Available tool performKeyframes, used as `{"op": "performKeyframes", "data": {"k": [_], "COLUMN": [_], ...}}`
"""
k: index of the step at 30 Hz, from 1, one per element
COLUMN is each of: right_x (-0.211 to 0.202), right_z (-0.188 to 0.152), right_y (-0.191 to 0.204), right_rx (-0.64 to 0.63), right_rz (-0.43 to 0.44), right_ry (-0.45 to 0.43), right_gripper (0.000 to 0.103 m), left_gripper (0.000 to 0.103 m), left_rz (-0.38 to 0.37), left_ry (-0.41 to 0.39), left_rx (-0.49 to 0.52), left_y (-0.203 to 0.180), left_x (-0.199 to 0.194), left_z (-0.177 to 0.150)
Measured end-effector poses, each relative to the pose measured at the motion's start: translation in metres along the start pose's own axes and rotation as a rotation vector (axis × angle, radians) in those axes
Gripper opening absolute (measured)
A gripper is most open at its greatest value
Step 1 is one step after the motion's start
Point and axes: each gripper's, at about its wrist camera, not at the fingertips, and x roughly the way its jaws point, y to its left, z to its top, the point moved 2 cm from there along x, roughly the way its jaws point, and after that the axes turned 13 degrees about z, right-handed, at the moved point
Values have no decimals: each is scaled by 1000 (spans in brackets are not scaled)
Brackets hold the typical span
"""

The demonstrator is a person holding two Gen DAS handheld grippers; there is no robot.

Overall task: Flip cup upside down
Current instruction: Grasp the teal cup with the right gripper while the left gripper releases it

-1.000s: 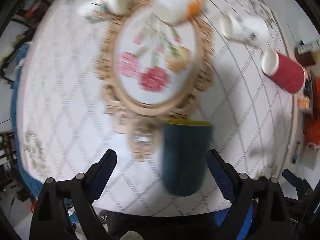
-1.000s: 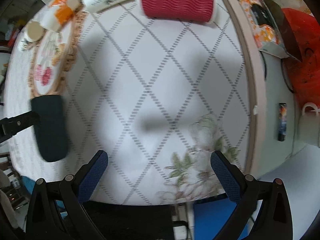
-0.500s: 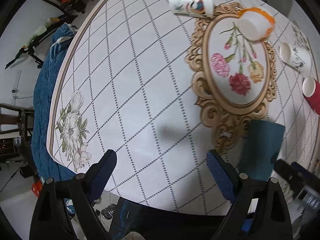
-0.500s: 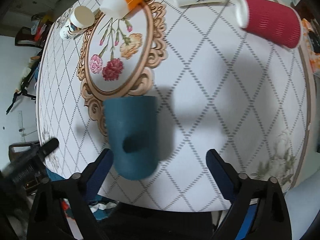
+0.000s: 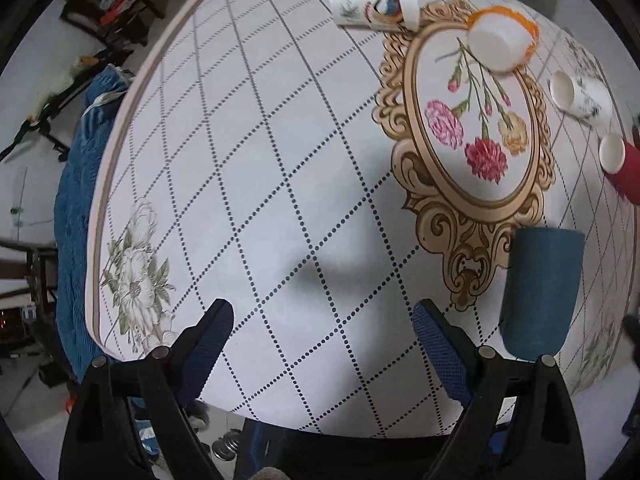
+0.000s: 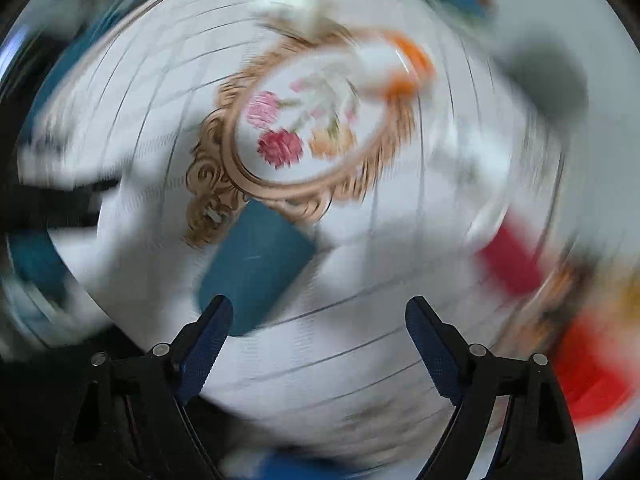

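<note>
A dark teal cup (image 5: 540, 292) stands on the round table, mouth down as far as I can tell, just below the gold floral frame print. My left gripper (image 5: 324, 332) is open and empty, to the left of the cup over bare cloth. In the right wrist view, which is heavily blurred, the teal cup (image 6: 256, 268) lies just beyond the left finger of my right gripper (image 6: 318, 336), which is open and empty.
Other cups lie on their sides: a white printed one (image 5: 372, 2), an orange-and-white one (image 5: 500, 40), a small white one (image 5: 580, 94) and a red one (image 5: 624, 168). The table edge (image 5: 94, 260) curves at the left, with a blue chair beyond.
The left gripper has swung left, away from the teal cup, which now stands free. The right gripper is turning fast, and its view has blurred.
</note>
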Motion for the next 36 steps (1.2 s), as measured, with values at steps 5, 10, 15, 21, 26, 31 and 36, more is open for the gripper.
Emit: {"op": "performKeyframes", "data": {"k": [5,10,15,21,26,31,36], "right_x": [12,46,77,106,127,140,155], "right_z": [-9,-37,-65,-86,-87,-80,-73], "right_y": [54,84,100,104,98,92,86], "right_rx": [-680,-1193,-1576,-1906,-2066,-2158,-2214], "right_rz": [-363,-515,-593,-653,-687,-695,-710], "right_ry": [104,248,322,390,447,485,514], "right_gripper": [90,90,90,90,90,87,80], "left_gripper": [92,92,92,92,92,92,92], "left_rz": [-20,-52,-53,-50,-47,-39,-21], "left_ry": [15,41,61,66,62,62,56], "left_rx": [55,91,100,89,87,90,91], "left_y": [-8,-12,-11,-8,-5,-8,-5], "left_x": [13,26,39,49,56,59,65], "left_z": [-4,-9,-12,-14,-12,-10,-12]}}
